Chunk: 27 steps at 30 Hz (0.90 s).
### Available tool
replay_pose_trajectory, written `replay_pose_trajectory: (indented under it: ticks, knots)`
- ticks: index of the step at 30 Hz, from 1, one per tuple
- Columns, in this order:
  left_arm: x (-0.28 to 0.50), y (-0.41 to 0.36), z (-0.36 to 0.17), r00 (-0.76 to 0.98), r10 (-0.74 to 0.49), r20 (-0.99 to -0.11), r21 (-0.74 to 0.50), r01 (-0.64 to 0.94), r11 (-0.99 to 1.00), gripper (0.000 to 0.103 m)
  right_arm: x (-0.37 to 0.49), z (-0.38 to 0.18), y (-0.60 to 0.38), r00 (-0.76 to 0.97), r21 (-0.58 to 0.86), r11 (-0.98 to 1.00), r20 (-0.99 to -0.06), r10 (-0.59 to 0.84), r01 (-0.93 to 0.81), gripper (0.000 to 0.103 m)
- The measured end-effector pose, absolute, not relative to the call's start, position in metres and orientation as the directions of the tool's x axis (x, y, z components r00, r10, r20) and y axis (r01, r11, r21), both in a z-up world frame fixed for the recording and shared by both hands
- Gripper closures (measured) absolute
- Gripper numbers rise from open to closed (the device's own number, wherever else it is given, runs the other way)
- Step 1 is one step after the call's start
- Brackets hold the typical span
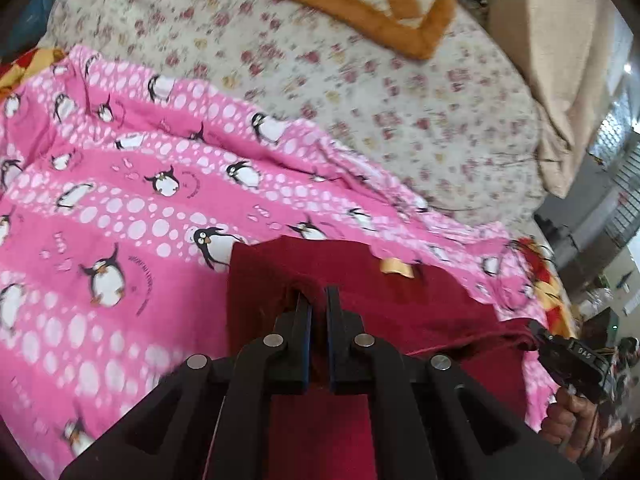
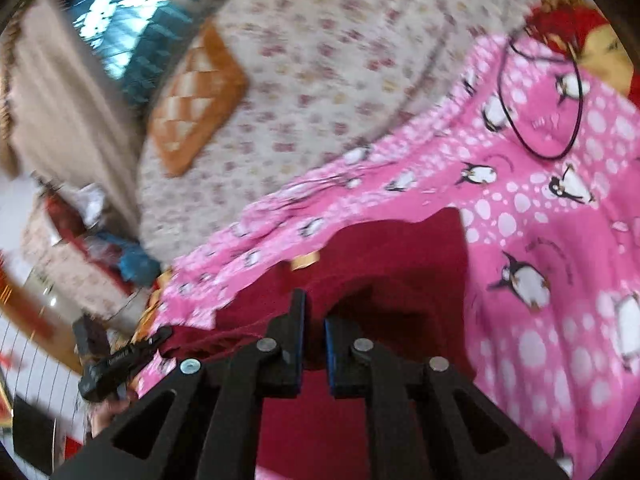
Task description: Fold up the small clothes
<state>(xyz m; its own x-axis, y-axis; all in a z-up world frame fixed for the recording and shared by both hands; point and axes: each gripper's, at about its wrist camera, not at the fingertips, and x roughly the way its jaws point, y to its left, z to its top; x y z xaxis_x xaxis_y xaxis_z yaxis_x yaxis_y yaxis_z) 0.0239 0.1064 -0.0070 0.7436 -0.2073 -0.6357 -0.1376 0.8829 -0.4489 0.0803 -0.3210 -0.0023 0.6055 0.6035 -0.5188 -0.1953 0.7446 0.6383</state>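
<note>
A dark red small garment (image 1: 404,292) lies on the pink penguin-print sheet (image 1: 120,200), with a yellow label (image 1: 396,267) near its far edge. My left gripper (image 1: 318,294) is shut on a fold of the red garment at its left part. In the right wrist view my right gripper (image 2: 316,312) is shut on the same red garment (image 2: 400,264), whose cloth bunches over the fingertips. Each view shows the other gripper at its edge, gripping the garment's edge: the right one (image 1: 538,334), the left one (image 2: 160,336).
A floral bedspread (image 1: 320,80) covers the bed beyond the pink sheet. An orange and cream checked cushion (image 1: 356,0) lies at the far side. A beige cloth (image 1: 560,72) hangs at the right. A thin black cord loop (image 2: 540,100) lies on the pink sheet (image 2: 560,280).
</note>
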Motion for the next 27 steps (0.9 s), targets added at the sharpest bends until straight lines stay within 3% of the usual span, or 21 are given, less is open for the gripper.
replay_pose_trajectory:
  ticks: [6,9,10,11,13,15,16,19,22,25,27]
  knots:
    - [0.060,0.104,-0.051,0.656,-0.185,-0.732,-0.411,-0.209,0.887,0.103,0.124,-0.050,-0.320,0.564,0.654,0.748,-0.580,0.588,-0.107,0.093]
    - [0.065,0.099,-0.050,0.642,-0.172,-0.747,-0.368,-0.184,0.912,0.103,0.128,-0.053,-0.327,0.558,0.719,0.686,-0.525,0.642,-0.112,0.088]
    - [0.065,0.099,-0.049,0.638,-0.192,-0.746,-0.385,-0.178,0.906,0.098,0.126,-0.050,-0.331,0.561,0.742,0.660,-0.498,0.661,-0.119,0.084]
    - [0.063,0.101,-0.048,0.641,-0.227,-0.733,-0.416,-0.159,0.895,0.085,0.122,-0.045,-0.335,0.576,0.768,0.626,-0.454,0.679,-0.132,0.079]
    - [0.056,0.107,-0.039,0.669,-0.260,-0.696,-0.464,-0.143,0.874,0.074,0.105,-0.031,-0.350,0.636,0.793,0.579,-0.351,0.688,-0.188,0.069]
    - [0.049,0.110,-0.025,0.701,-0.214,-0.681,-0.435,-0.151,0.888,0.046,0.091,-0.019,-0.359,0.674,0.788,0.572,-0.296,0.677,-0.228,0.060]
    - [0.046,0.111,-0.017,0.716,-0.169,-0.677,-0.398,-0.164,0.903,0.023,0.085,-0.015,-0.361,0.691,0.777,0.583,-0.286,0.664,-0.239,0.057]
    - [0.038,0.109,0.003,0.735,-0.105,-0.669,-0.348,-0.185,0.919,0.020,0.077,-0.001,-0.352,0.714,0.714,0.659,-0.332,0.616,-0.236,0.058]
    - [0.040,0.085,0.024,0.753,-0.122,-0.646,-0.336,-0.138,0.932,0.020,0.076,0.029,-0.317,0.751,0.521,0.808,-0.407,0.520,-0.276,0.066]
    - [0.062,0.044,0.026,0.742,-0.160,-0.651,-0.308,-0.066,0.949,0.020,0.091,0.028,-0.262,0.704,0.341,0.905,-0.576,0.415,-0.254,0.071]
    - [0.085,0.032,0.009,0.706,-0.153,-0.691,-0.286,-0.072,0.956,0.024,0.107,0.009,-0.231,0.640,0.217,0.951,-0.704,0.308,-0.219,0.081]
